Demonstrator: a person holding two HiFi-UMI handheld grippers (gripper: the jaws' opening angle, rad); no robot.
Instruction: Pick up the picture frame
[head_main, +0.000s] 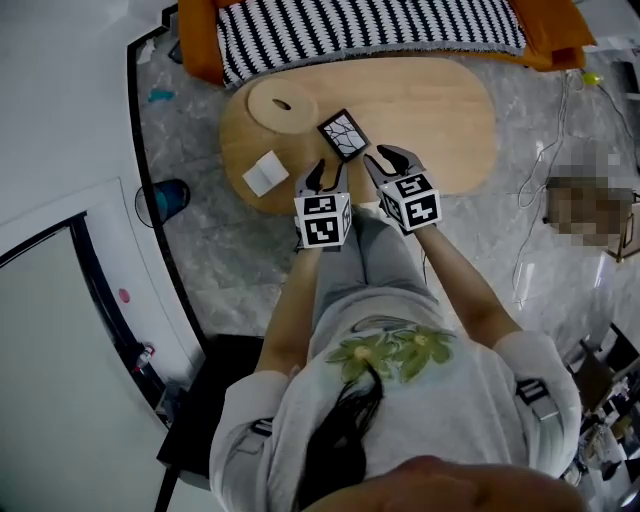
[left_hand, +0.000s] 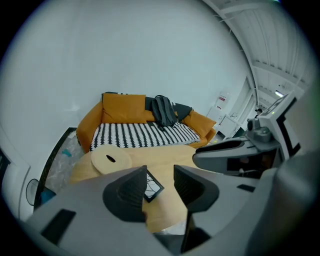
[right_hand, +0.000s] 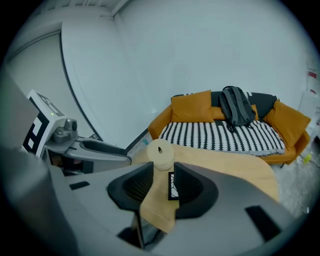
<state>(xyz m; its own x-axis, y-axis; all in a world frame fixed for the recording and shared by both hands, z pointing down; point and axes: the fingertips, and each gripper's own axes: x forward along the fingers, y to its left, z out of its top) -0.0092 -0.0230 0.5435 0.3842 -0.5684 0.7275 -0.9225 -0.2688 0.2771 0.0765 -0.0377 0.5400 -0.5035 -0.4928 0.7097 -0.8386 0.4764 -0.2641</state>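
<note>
The picture frame (head_main: 343, 134), small, black-edged, with a white cracked-line pattern, lies flat on the oval wooden table (head_main: 450, 110) near its front edge. My left gripper (head_main: 328, 176) hovers just short of the frame's near left side, open and holding nothing. My right gripper (head_main: 388, 162) hangs to the frame's right, also open and empty. In the left gripper view the frame (left_hand: 153, 188) shows beyond the gap between the jaws of the left gripper (left_hand: 160, 172). In the right gripper view, part of the frame (right_hand: 172, 186) shows past the right gripper (right_hand: 163, 170).
A round wooden disc (head_main: 282, 103) with a dark slot and a white box (head_main: 265, 172) sit on the table's left part. An orange sofa with a black-and-white striped cover (head_main: 370, 30) stands behind, a backpack (left_hand: 164, 111) on it. Cables (head_main: 560, 130) lie on the floor at right.
</note>
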